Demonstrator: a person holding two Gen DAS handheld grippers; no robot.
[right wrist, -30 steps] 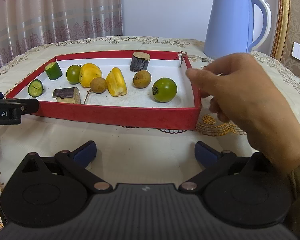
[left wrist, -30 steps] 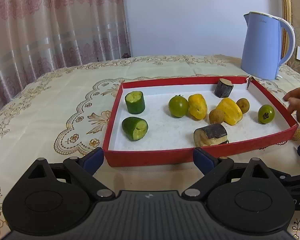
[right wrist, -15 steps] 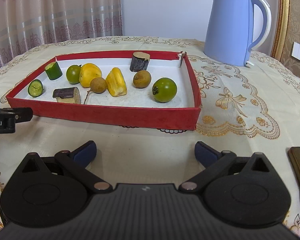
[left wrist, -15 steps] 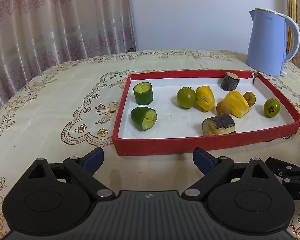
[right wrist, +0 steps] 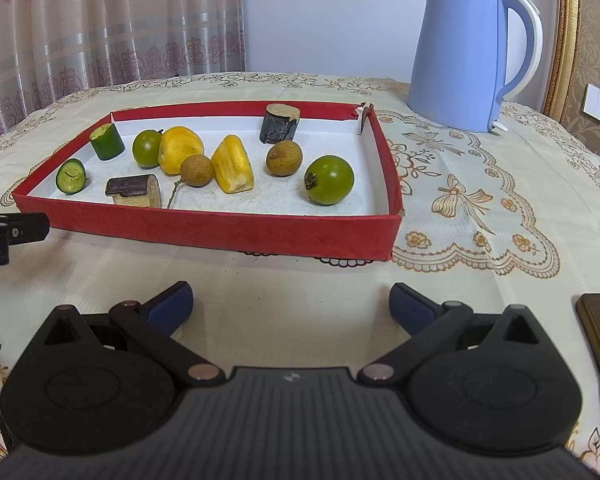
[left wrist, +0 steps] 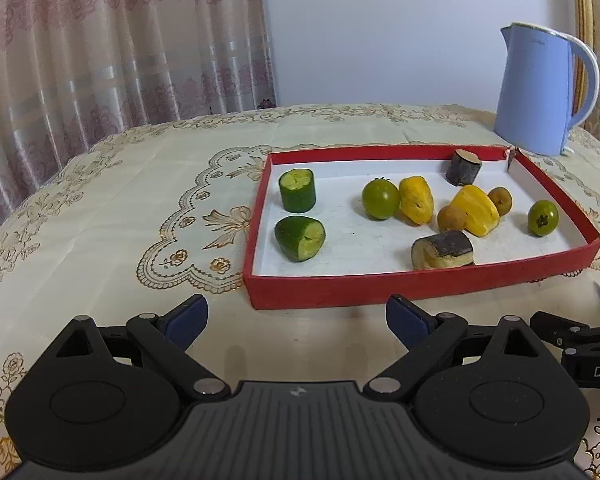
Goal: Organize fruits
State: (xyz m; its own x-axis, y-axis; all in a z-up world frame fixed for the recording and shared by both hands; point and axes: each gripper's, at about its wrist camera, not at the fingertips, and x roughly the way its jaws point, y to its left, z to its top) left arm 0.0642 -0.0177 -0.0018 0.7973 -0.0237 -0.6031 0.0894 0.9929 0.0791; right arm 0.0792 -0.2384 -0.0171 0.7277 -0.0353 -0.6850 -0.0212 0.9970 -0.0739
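The person's hand has gone from ahead of the right claw (right wrist: 290, 300), so both it and the left claw (left wrist: 296, 316), each spread and empty, face the red tray (right wrist: 220, 232) of mixed fruit unobstructed

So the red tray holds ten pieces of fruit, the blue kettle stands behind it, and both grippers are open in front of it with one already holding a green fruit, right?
Nearly. Neither gripper holds anything: the left gripper and the right gripper are both open and empty, short of the red tray, as each wrist view shows. The ten pieces, including the green fruit, all lie in the tray, and the blue kettle stands behind it.
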